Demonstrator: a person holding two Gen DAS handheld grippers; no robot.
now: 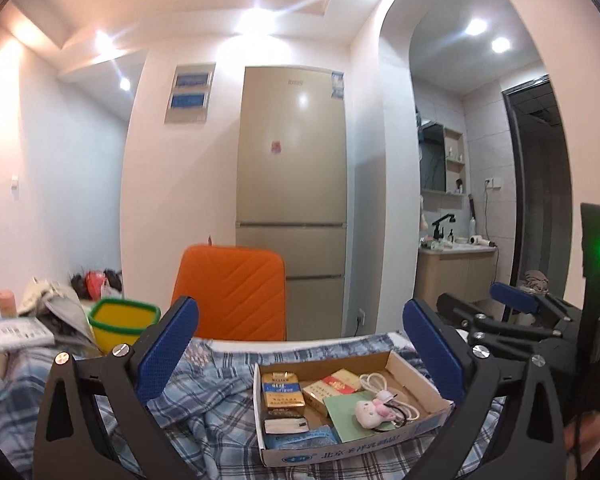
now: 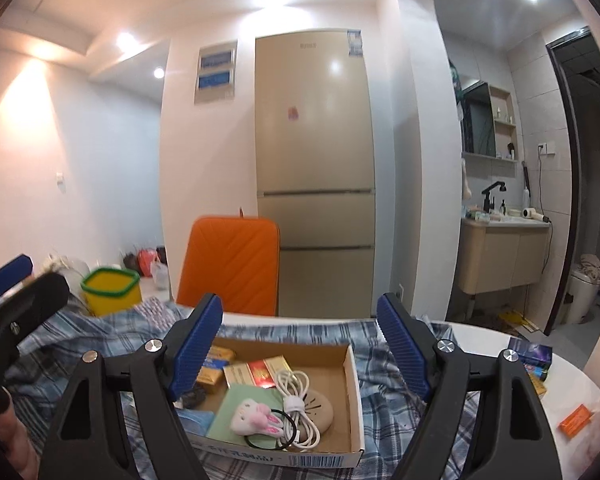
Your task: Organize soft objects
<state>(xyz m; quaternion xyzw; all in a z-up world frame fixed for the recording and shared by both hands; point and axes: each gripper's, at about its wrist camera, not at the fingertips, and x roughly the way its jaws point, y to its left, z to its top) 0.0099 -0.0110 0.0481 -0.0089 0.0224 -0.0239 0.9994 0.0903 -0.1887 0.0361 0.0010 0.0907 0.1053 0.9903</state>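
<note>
My right gripper (image 2: 300, 348) and left gripper (image 1: 300, 356) both hang spread wide, nothing between them. Just below, the plush bunny (image 2: 256, 420) lies in the cardboard box (image 2: 354, 392) against the white cable (image 2: 298, 408) and a black hair tie. Grab low and I'd likely snag those. The box wall crowds me; plaid cloth (image 1: 204, 404) around offers room, orange chair (image 2: 230, 264) beyond.

Air above the cardboard tray (image 2: 352, 396) is open; orange chair (image 2: 232, 264) blocks beyond.
</note>
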